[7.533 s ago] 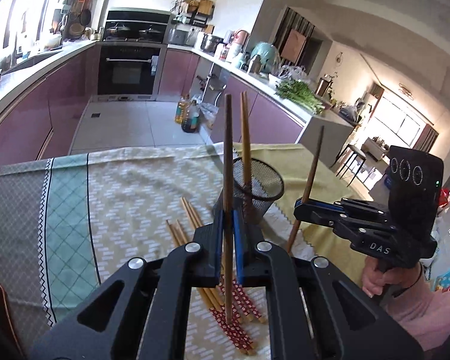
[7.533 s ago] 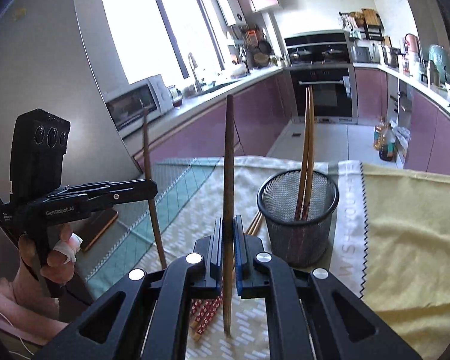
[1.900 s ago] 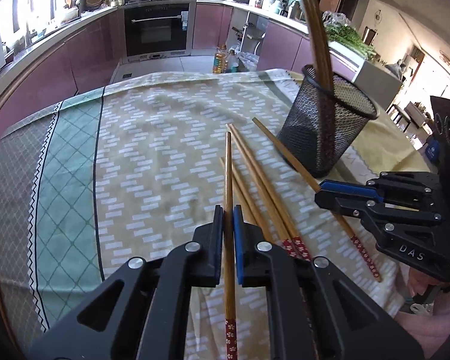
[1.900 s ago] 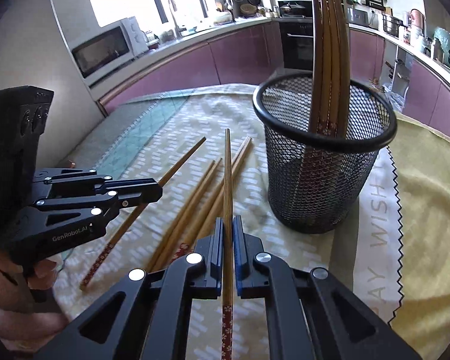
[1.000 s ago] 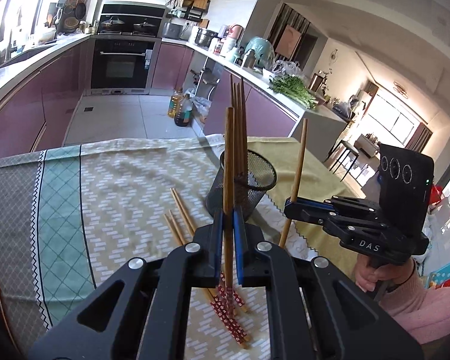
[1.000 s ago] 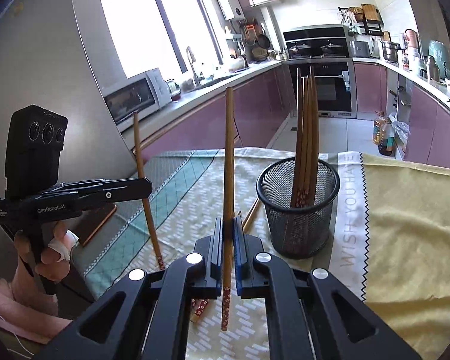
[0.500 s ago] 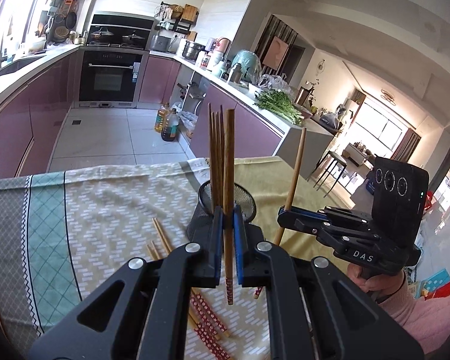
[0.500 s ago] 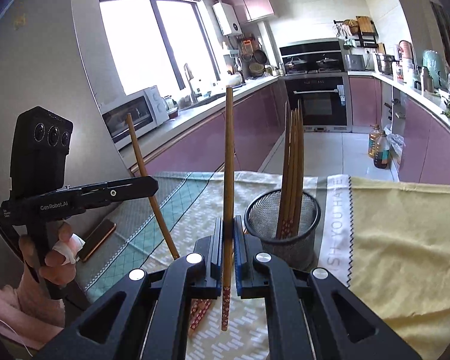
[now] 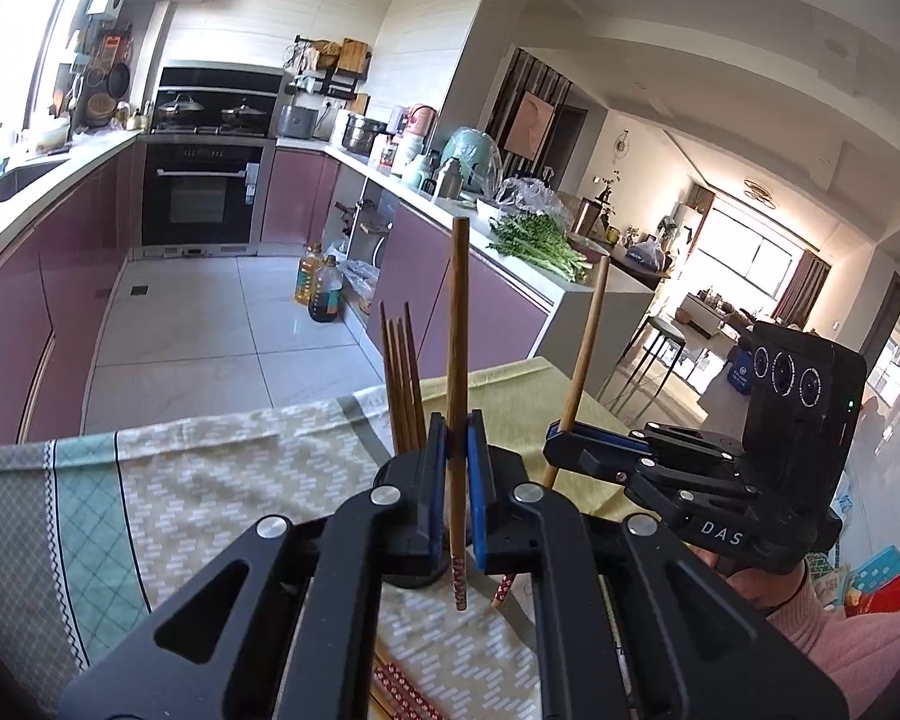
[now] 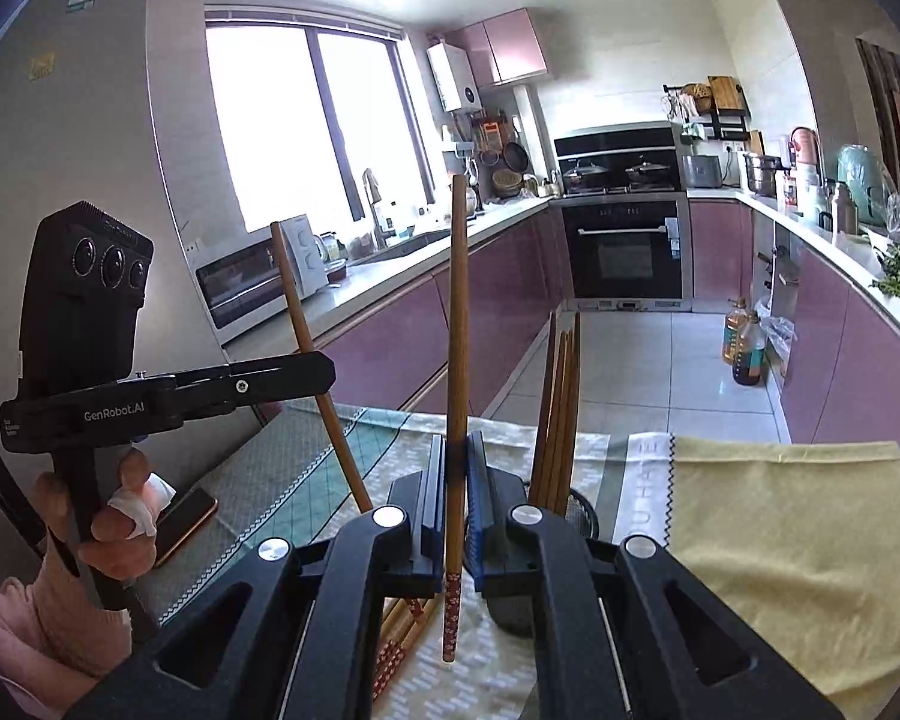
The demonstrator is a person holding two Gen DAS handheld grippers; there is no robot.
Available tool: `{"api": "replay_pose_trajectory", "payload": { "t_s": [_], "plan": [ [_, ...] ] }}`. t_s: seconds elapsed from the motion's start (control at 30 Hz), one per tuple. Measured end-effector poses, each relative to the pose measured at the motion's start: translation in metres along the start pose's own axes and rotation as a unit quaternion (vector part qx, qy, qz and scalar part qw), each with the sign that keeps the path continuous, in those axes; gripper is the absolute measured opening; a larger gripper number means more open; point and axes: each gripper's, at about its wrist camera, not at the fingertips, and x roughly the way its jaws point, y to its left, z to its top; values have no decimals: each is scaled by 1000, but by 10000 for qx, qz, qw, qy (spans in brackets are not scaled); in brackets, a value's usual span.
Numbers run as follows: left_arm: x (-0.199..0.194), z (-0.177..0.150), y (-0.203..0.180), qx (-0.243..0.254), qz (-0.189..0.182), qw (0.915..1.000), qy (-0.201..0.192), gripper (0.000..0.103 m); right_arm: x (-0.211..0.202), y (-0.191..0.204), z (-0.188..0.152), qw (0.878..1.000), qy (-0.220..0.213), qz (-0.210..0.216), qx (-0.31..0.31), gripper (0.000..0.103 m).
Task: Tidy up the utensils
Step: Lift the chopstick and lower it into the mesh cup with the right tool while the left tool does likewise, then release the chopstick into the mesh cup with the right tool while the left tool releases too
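Wooden chopstick (image 9: pixel 457 360) pinched upright between pressed-together jaws of left gripper (image 9: pixel 457 480), patterned end down, mesh holder (image 9: pixel 411 576) low behind the jaws. Second chopstick (image 10: pixel 456 360) clamped likewise in right gripper (image 10: pixel 457 498), holder (image 10: pixel 579 513) just right, above tablecloth (image 10: pixel 780 516). Both near equally close.

Both claws have lifted since two seconds ago, each taking a chopstick off the desk (image 9: pixel 198 480). The left claw (image 9: pixel 457 480) now holds its chopstick (image 9: pixel 457 372) upright in the air, and the right claw (image 10: pixel 457 498) does likewise with the other chopstick (image 10: pixel 457 330). The mesh cup (image 10: pixel 579 510) now sits lower in both views, mostly hidden behind the claws.
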Motion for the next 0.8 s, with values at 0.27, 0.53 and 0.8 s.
{"api": "replay_pose_trajectory", "payload": {
  "t_s": [0.27, 0.53, 0.8],
  "plan": [
    [7, 27, -11, 204, 90, 9997, -134, 7, 3, -5, 21, 9997, -192, -89, -107, 5],
    [22, 37, -16, 362, 336, 9987, -79, 7, 18, -12, 31, 9993, -240, -250, -152, 5],
    [44, 32, -17, 376, 465, 9980, 221, 7, 39, -23, 24, 9992, -94, -394, -35, 5]
  ]
}}
